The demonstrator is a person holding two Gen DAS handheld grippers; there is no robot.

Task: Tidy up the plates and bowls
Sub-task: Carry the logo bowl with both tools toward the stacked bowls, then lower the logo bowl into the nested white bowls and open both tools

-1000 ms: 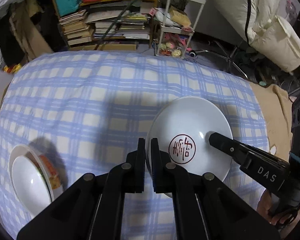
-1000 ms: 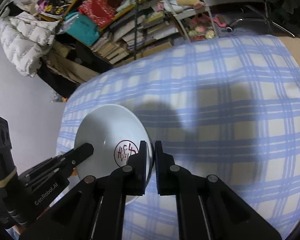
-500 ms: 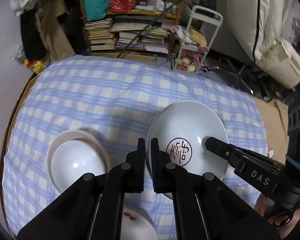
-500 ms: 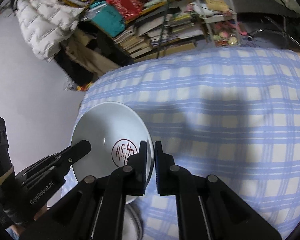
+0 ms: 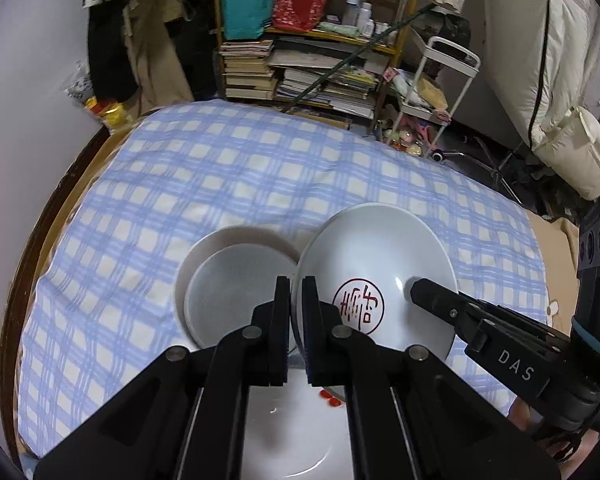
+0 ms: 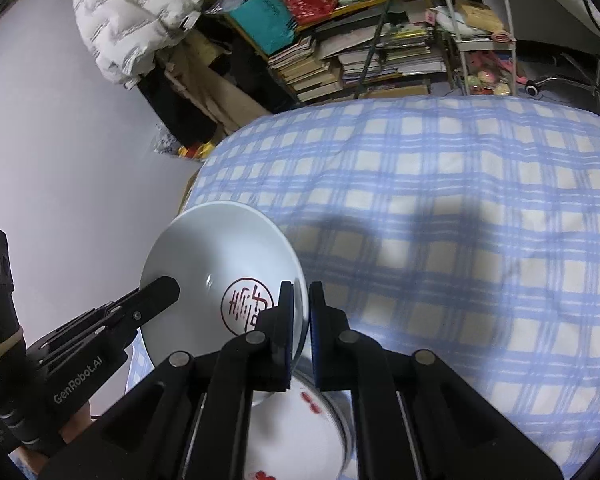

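A white plate with a red round seal mark [image 5: 374,268] [image 6: 216,256] hangs above the checked cloth, held at both edges. My left gripper [image 5: 296,308] is shut on its left rim, and my right gripper [image 6: 302,312] is shut on its right rim. Each gripper shows in the other's view as a black finger [image 5: 436,300] [image 6: 156,292] on the plate's far side. To the plate's left a white dish [image 5: 236,288] lies stacked in a larger cream plate [image 5: 204,248]. Under my fingers lies a white plate with red marks [image 5: 296,432] [image 6: 296,428].
The blue-and-white checked cloth [image 5: 220,184] [image 6: 460,220] covers a round table with a dark wooden rim [image 5: 32,248]. Beyond it stand a shelf of books [image 5: 300,76], a white wire cart [image 5: 432,92] and hanging white jackets [image 6: 128,16].
Both grippers have carried the seal-marked plate leftward and slightly up across the cloth. The stacked white dish has come in beside it, and the red-marked plate now lies beneath my fingers.
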